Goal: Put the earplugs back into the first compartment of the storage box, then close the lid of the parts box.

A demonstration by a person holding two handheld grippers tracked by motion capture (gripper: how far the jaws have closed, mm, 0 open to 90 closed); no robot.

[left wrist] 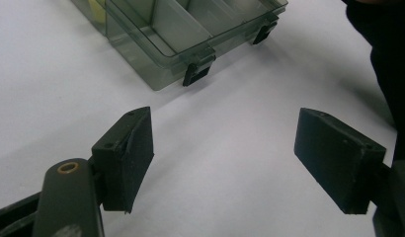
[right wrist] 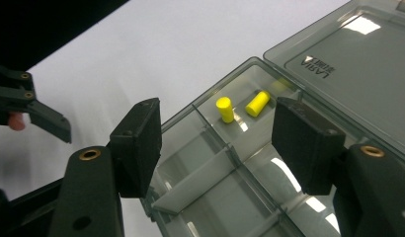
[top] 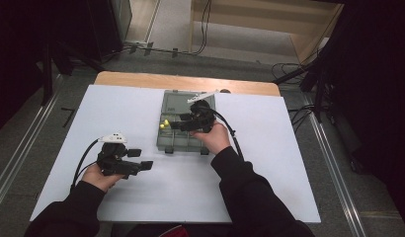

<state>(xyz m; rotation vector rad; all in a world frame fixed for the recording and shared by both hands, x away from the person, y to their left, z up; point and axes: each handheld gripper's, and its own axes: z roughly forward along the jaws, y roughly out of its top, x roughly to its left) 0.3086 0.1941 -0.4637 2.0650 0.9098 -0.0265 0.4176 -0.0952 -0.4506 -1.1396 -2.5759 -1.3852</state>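
Hovering over the open organiser box (right wrist: 250, 168), the right gripper (right wrist: 218, 143) has its jaws spread wide with nothing between them. Just beyond them two small yellow cylinders (right wrist: 224, 109) sit in a corner compartment, one upright, one lying down, so the placing looks done, with perhaps only the lid (right wrist: 358, 59) left to close. The left gripper (top: 140, 159) waits open above the white table (top: 269, 163), well apart.

A white table top (top: 141, 108) carries the work, with a strip of bare wood showing along its far edge; directly on it, right of the middle and toward the far side, lies an open, smoky-clear compartment box (top: 184, 140), its lid folded back flat on the white surface.
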